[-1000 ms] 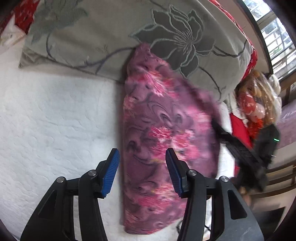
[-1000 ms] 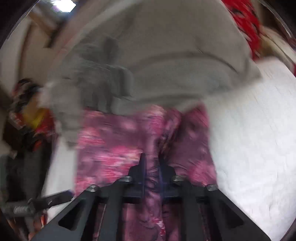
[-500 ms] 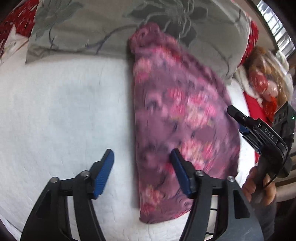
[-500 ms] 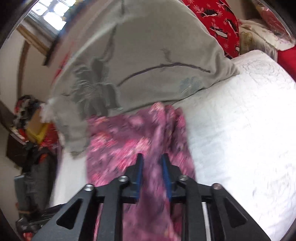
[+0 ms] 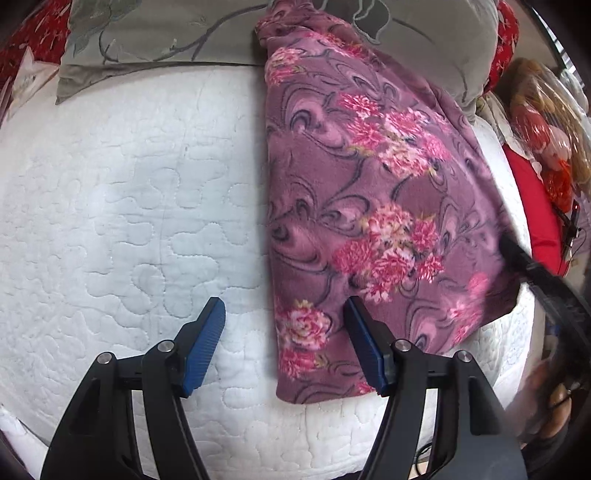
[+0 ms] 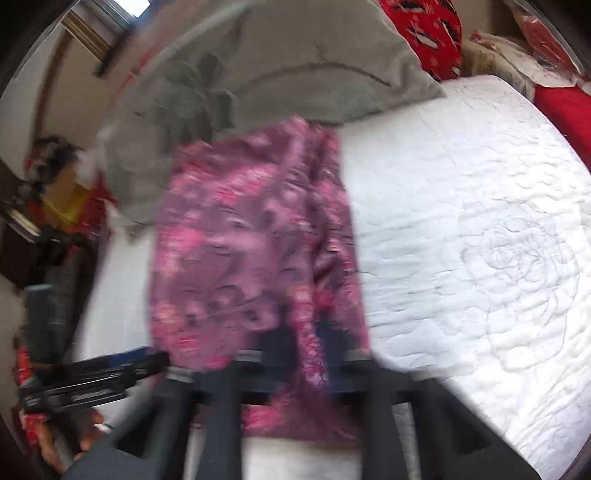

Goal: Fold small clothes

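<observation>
A purple fleece garment with pink flowers (image 5: 369,192) lies lengthwise on the white quilted bed (image 5: 129,184), its far end against a grey pillow (image 5: 166,33). My left gripper (image 5: 284,339) is open and empty, hovering over the garment's near left edge. My right gripper (image 6: 304,354) is blurred; its jaws stand slightly apart around a ridge of the garment (image 6: 251,236) near its near edge. In the left wrist view the right gripper (image 5: 532,269) shows as a dark bar at the garment's right edge.
A grey flower-patterned pillow (image 6: 295,74) lies across the head of the bed. Red patterned cushions (image 6: 432,33) sit behind it. A doll in red (image 5: 535,122) and clutter lie beside the bed. The bed's near edge (image 5: 295,443) is just below the grippers.
The garment has been laid down flatter along the bed. My left gripper has pulled back and up, staying open. My right gripper's jaws have opened slightly around the cloth fold.
</observation>
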The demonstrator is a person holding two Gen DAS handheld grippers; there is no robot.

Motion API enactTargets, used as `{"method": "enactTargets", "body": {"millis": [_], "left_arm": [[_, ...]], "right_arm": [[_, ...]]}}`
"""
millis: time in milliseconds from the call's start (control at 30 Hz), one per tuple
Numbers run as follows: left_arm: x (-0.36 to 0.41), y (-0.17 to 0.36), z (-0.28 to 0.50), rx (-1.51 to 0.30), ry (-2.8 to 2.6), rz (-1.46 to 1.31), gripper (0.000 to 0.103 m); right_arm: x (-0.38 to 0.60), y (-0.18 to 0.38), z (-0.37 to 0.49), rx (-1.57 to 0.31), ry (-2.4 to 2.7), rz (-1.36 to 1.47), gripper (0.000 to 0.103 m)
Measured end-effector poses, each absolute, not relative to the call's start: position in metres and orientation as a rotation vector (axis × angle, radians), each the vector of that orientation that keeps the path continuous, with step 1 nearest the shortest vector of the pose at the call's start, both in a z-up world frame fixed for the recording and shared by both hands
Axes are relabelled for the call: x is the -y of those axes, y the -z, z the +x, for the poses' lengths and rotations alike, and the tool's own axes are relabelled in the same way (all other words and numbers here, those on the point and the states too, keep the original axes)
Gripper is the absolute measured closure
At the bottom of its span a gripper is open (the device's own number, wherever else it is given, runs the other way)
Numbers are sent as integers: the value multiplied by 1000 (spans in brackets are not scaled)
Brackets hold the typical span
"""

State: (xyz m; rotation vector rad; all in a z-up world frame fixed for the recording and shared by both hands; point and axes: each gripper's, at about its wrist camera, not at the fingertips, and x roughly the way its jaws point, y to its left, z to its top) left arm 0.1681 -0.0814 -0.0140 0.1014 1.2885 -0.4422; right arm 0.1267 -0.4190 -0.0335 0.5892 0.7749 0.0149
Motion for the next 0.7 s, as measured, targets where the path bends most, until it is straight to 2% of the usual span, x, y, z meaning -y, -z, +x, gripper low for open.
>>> {"method": "enactTargets", "body": {"millis": [67,200,233,267,300,533,633,700], "left_arm": [[78,14,165,-1287,435,105,37],[69,13,165,-1296,430,105,37],[64,12,164,-1289,432,111,37],[64,11,164,-1284,431,117,37],[66,10,164,-1284,432,117,37],[81,-7,185,-1256,454,-1,37],[84,-16,201,-1239,459,-58,37],[90,-9,212,-1254,439,-45,37]], "right_arm": [[423,31,115,-733,-7,609,99],[428,63,125,-877,71,576,99],[430,59,124,-867,75,579,98],[430,53,124,-865,78,582,92],[430,45,124,-857,85,582,90],[414,-11,137,-668,25,513,88],[404,-3,159,-691,25,471,87],[401,22,177,-777,52,443,87]]}}
